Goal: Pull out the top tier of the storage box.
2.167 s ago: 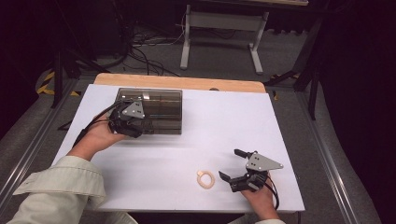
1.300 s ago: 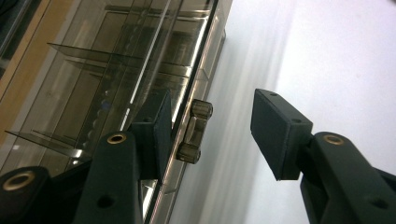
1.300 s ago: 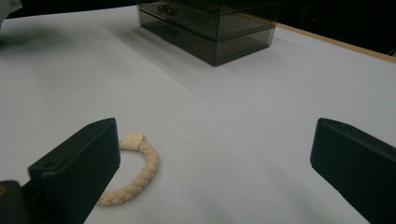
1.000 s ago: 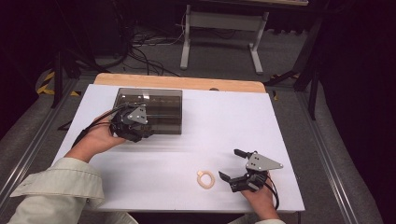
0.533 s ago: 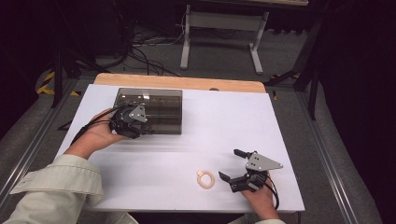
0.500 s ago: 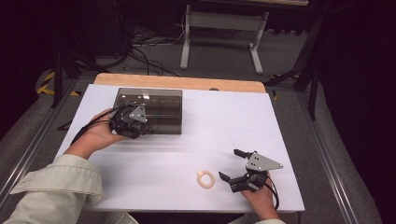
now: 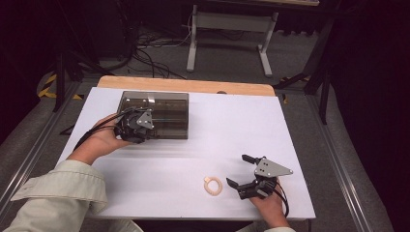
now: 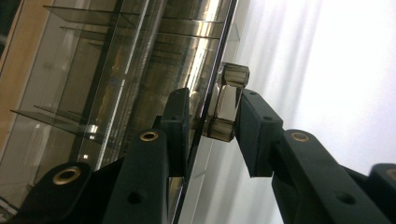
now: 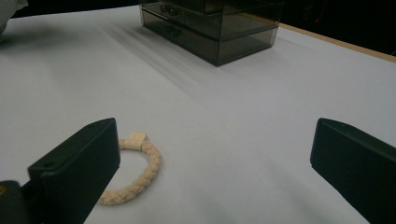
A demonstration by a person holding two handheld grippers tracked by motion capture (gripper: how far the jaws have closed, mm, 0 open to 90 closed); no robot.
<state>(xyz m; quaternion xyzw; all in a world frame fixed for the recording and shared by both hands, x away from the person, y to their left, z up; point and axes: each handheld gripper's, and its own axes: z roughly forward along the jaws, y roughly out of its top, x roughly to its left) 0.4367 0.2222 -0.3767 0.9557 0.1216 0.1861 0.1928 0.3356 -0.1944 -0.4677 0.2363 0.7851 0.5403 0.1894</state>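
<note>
A smoky clear drawer organizer (image 7: 154, 113) stands at the table's back left. My left gripper (image 7: 145, 131) is at its front face. In the left gripper view a small clear drawer knob (image 8: 226, 105) sits between the jaws of the left gripper (image 8: 212, 116), which have just been closing. The right pad (image 8: 254, 126) is against the knob, and a thin gap shows on the other side. A cream braided bracelet (image 7: 212, 185) lies flat near the front edge. My right gripper (image 7: 238, 170) rests open just right of it, nothing between its jaws. In the right gripper view the bracelet (image 9: 152, 161) lies by the left jaw.
The white table top (image 7: 232, 125) is bordered by a wooden strip (image 7: 193, 86) at the back. The organizer (image 9: 219, 28) stands far ahead of the right gripper (image 9: 212, 149). Beyond the table are cables and a metal stand (image 7: 227, 34) on the floor.
The left gripper has edged slightly down along the organizer's front since the earliest frame. The right gripper and the bracelet have stayed where they were.
</note>
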